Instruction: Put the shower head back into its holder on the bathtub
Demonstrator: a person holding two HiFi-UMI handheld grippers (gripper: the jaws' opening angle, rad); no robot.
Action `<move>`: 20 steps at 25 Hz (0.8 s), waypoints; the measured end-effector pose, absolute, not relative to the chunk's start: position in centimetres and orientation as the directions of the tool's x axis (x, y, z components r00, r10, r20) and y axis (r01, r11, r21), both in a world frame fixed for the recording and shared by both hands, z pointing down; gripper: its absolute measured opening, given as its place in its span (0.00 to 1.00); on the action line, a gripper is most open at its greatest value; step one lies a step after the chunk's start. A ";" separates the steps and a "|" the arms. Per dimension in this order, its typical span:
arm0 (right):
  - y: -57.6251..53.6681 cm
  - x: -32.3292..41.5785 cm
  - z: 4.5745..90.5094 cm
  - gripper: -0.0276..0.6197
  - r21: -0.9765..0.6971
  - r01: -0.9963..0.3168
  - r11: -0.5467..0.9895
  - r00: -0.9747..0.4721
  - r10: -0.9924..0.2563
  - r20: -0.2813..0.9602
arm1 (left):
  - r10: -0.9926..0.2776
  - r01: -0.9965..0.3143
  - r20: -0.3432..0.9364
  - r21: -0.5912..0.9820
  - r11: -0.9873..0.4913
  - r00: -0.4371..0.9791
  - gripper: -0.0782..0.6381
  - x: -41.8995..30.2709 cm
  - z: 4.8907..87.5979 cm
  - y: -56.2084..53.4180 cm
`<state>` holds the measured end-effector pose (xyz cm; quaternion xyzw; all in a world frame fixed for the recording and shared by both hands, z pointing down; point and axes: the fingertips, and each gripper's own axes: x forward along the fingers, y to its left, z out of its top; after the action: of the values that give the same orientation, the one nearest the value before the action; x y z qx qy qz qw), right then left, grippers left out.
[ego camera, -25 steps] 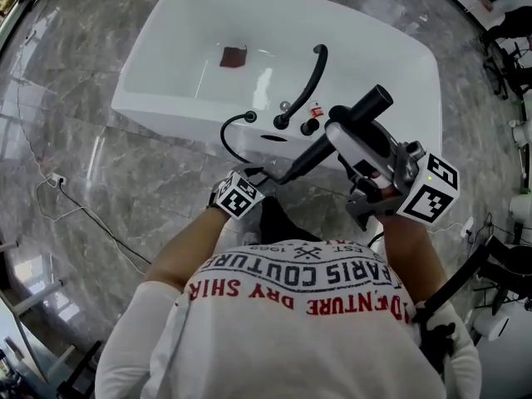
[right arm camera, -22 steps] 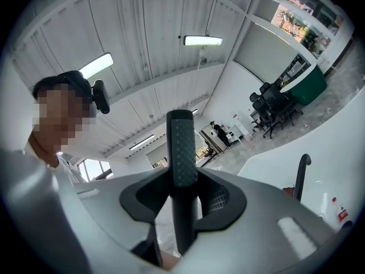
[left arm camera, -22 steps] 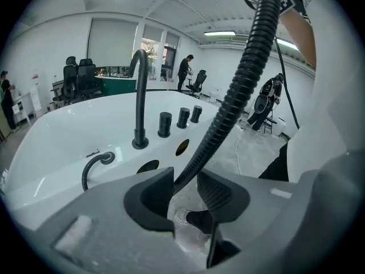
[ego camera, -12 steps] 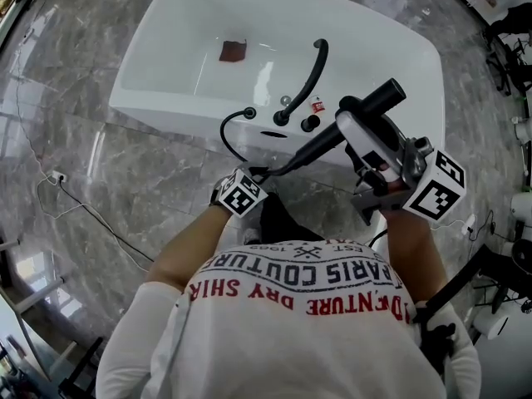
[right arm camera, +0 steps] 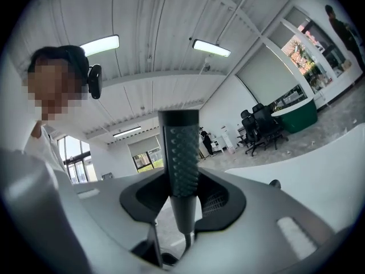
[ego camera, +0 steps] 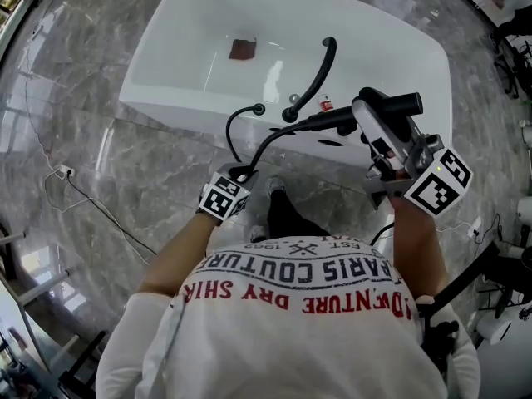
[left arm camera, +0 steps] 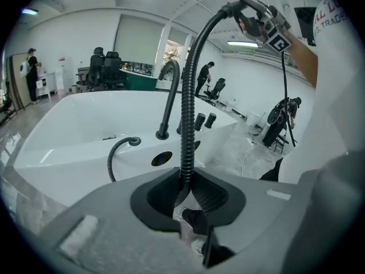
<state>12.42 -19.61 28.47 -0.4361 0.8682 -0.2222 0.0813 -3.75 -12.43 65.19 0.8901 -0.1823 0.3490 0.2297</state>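
At the tap end of the bathtub (ego camera: 191, 48), as I held things:

1. Shower head (right arm camera: 183, 164), black, dimpled handle. My right tongs (right arm camera: 183, 201) were clamped on the handle and carried it about level, up over the tub's rim and clear of it. It was not yet in its holder. I judged the grip on the handle left the tail end free to go down into a socket.

2. Hose (left arm camera: 188, 107), black, ribbed. My left tongs (left arm camera: 185, 196) had just been closing. The hose ran between the pads and was pinched there, low down and in front of the tub. I judged this kept the slack under control.

3. Holder. Probably the oval opening (left arm camera: 161, 158) in the deck near the spout (left arm camera: 170, 96). Nothing was in it.

4. Bathtub contents: one reddish-brown square (ego camera: 242, 49) on the floor. I could make out nothing else.
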 end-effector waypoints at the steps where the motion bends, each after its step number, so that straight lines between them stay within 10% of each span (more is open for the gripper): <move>1: -19.5 12.4 28.6 0.24 -0.444 -0.732 0.517 -0.601 -0.797 0.062 | -0.181 -0.500 0.701 0.282 -0.819 0.690 0.20 -4.4 64.7 -12.6; 20: -20.1 13.8 31.0 0.24 -0.385 -0.810 0.443 -0.522 -0.843 0.129 | -0.492 -0.678 0.530 0.237 -0.696 0.691 0.20 -10.8 52.0 -22.5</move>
<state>13.83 -20.06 30.96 -0.4870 0.8484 -0.2036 0.0406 -10.84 -22.49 51.95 0.8946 -0.3270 0.2184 0.2124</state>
